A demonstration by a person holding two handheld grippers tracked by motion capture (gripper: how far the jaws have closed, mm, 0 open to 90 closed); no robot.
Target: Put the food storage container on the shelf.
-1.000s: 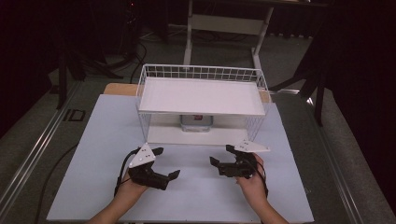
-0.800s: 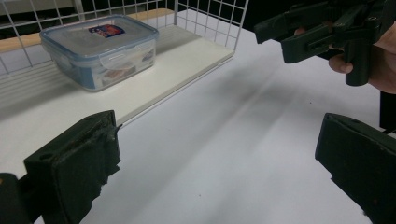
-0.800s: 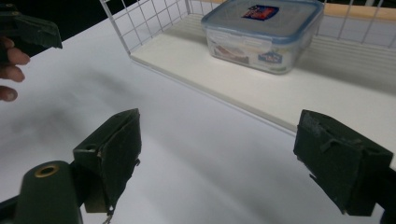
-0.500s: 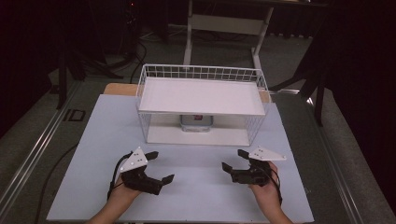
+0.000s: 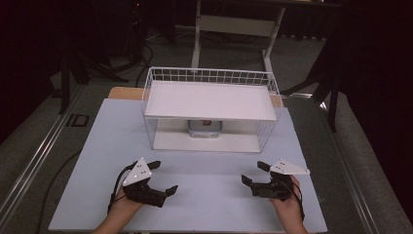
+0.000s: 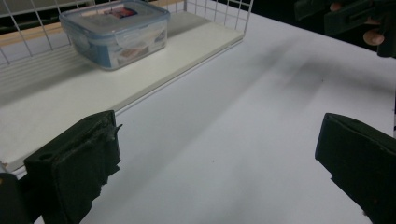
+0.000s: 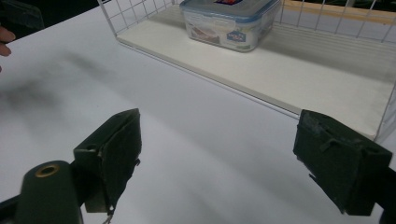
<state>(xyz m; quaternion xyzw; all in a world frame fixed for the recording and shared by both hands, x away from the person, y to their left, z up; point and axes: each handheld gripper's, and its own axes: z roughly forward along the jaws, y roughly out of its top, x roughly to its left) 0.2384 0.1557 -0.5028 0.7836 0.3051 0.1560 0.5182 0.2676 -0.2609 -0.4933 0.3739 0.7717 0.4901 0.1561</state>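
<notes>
A clear plastic container with a blue-rimmed lid [image 5: 205, 127] sits on the lower board of a white wire rack [image 5: 209, 78], under its top shelf. The container also appears in the left gripper view [image 6: 116, 30] and the right gripper view [image 7: 229, 21]. My left gripper [image 5: 164, 176] rests low over the white table at the front left, open and holding nothing [image 6: 217, 168]. At the front right my right gripper [image 5: 252, 172] is also open and holds nothing [image 7: 226, 158]. Both stand well short of the rack, angled toward each other.
The white tabletop [image 5: 209, 165] stretches between the grippers and the rack's lower board [image 6: 70, 93]. The rack's wire walls [image 7: 383, 107] enclose its sides and back. Dark floor, cables and a stand's legs [image 5: 234, 29] surround the table.
Both grippers have drawn back toward the table's front edge. The right one has shifted to the right, the left one slightly to the left. Both stayed open.
</notes>
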